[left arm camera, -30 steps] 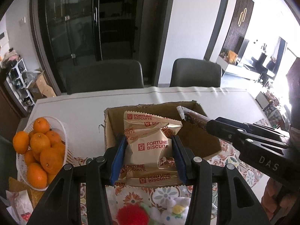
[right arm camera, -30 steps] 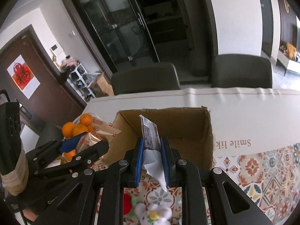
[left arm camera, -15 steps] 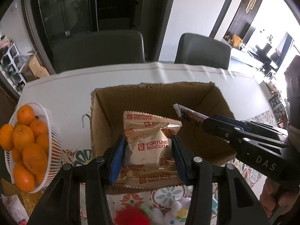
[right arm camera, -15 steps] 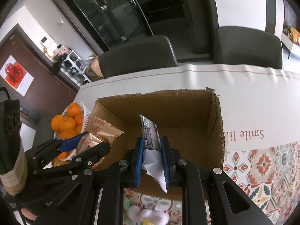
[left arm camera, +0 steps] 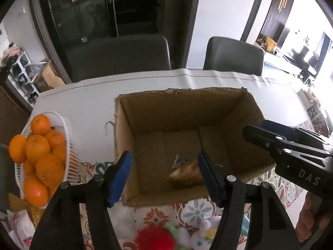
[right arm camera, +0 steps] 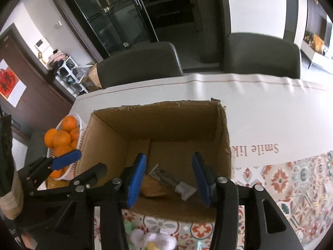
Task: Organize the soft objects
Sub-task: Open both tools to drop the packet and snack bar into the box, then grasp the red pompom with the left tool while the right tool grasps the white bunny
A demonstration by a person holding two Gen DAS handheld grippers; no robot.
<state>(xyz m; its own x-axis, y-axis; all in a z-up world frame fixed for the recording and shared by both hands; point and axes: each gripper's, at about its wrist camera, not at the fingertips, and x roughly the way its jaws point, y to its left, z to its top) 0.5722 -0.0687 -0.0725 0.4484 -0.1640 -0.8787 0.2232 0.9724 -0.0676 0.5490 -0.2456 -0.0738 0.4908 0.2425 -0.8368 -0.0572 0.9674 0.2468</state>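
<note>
Left gripper (left arm camera: 164, 176), right gripper (right arm camera: 169, 177): both spread wide, empty, above box (right arm camera: 223, 129); biscuit pack (right arm camera: 153, 186), wrapper (right arm camera: 172, 180) inside.

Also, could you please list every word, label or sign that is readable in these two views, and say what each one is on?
"DAS": on the right gripper's black body, left wrist view.
"Smile lik": upside down and cut off, on the white tablecloth.
Red door poster: too blurred.
Packets in the cardboard box: print unreadable.
</note>
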